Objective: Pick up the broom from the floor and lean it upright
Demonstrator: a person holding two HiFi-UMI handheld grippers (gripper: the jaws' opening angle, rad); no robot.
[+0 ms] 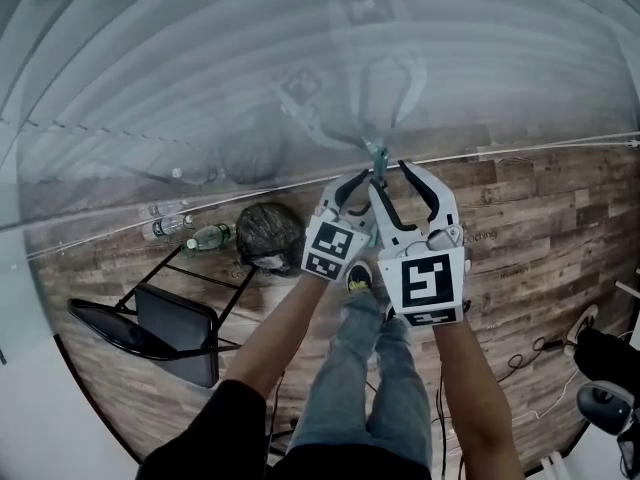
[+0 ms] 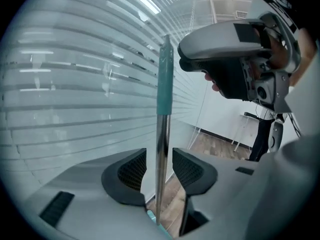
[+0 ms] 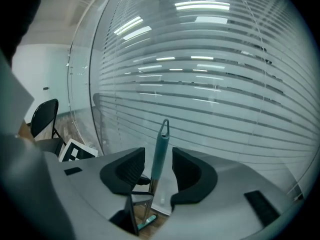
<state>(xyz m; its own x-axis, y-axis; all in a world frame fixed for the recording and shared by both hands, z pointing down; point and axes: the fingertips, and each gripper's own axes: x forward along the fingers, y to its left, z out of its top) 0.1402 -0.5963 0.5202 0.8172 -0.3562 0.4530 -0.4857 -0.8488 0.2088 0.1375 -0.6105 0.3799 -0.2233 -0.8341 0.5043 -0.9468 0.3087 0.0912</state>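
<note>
The broom stands upright close to the striped glass wall (image 1: pixel 250 78). Its metal pole (image 2: pixel 161 149) carries a teal grip (image 2: pixel 165 79) with a hang loop (image 3: pixel 164 126) at the top. My left gripper (image 2: pixel 160 166) is open around the pole, with a gap on each side of it. My right gripper (image 3: pixel 159 165) is higher, open around the teal grip (image 3: pixel 160 151), and its pads do not touch it. In the head view both grippers, left (image 1: pixel 362 190) and right (image 1: pixel 388 174), meet at the broom's top (image 1: pixel 377 153). The broom head is mostly hidden.
A black folding chair (image 1: pixel 150 328) stands at the left on the wood floor (image 1: pixel 540 218). A black-bagged bin (image 1: pixel 268 236) and plastic bottles (image 1: pixel 205 236) sit by the glass. Cables (image 1: pixel 540 353) lie at the right. The person's legs (image 1: pixel 375 368) are below the grippers.
</note>
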